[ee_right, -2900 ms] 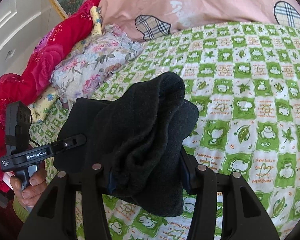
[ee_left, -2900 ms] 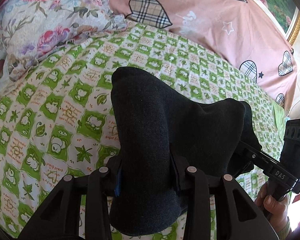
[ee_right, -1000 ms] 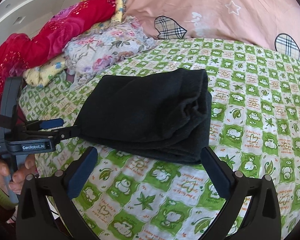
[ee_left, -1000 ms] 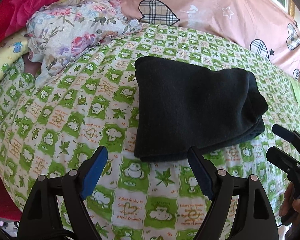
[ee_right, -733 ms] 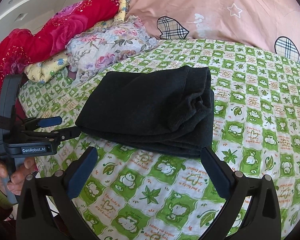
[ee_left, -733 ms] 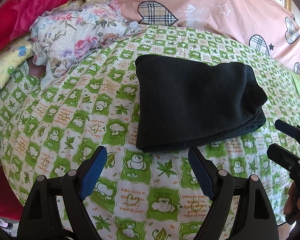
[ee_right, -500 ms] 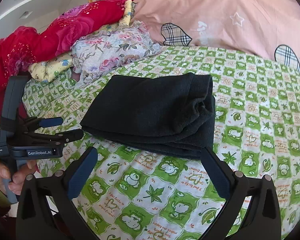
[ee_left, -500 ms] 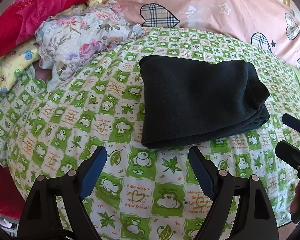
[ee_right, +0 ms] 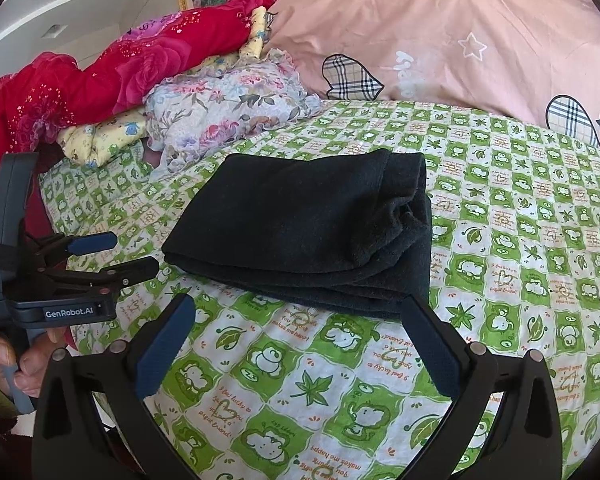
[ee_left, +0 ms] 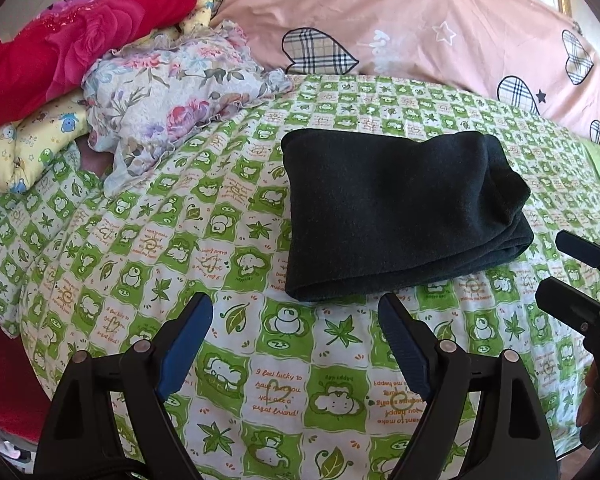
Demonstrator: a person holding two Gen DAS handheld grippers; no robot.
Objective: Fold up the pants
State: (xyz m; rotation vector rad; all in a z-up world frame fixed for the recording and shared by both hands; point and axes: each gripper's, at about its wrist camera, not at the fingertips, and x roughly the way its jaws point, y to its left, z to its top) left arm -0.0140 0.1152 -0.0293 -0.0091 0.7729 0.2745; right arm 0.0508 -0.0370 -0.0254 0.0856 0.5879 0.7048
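Both pairs of fingers stood spread wide and held nothing: our left gripper and right gripper hung above the bed sheet, just short of the pants. We saw the pants folded into a thick dark rectangle, lying flat on the green checked sheet, apart from either gripper. Behind them lay a floral pillow, a red quilt and a pink cover with plaid hearts.
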